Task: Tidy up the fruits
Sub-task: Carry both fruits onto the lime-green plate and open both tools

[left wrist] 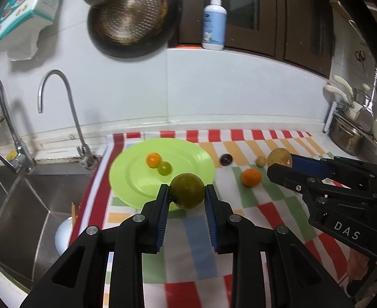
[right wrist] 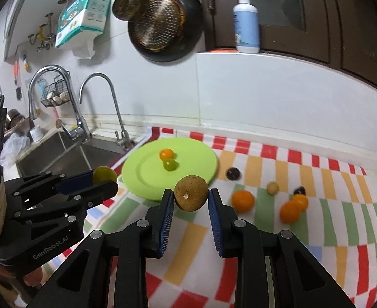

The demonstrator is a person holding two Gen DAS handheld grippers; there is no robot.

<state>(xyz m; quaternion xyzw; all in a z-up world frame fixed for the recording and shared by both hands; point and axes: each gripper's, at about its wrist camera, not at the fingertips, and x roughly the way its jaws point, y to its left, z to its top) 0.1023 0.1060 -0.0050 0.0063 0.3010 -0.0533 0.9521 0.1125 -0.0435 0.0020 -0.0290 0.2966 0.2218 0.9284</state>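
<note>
Blue ribbed pads on the left gripper (left wrist: 186, 196) pinch a round olive-green fruit (left wrist: 187, 191), carried in the air at the near rim of the lime-green plastic plate (left wrist: 137, 182). The right gripper (right wrist: 191, 197) is likewise closed on a round brown rough-skinned fruit (right wrist: 191, 193), also aloft just short of that rim.

Judging by the task, both go onto the plate. Lower each to the plate's flat centre before spreading the fingers, one at a time, so neither rolls off nor knocks the two already there.

On the plate: one small orange fruit (right wrist: 166, 154) and one small green fruit (right wrist: 169, 165), touching. On the checked cloth (right wrist: 265, 231) right of the plate: three orange fruits, two dark round ones, one small tan one. Held: two.
</note>
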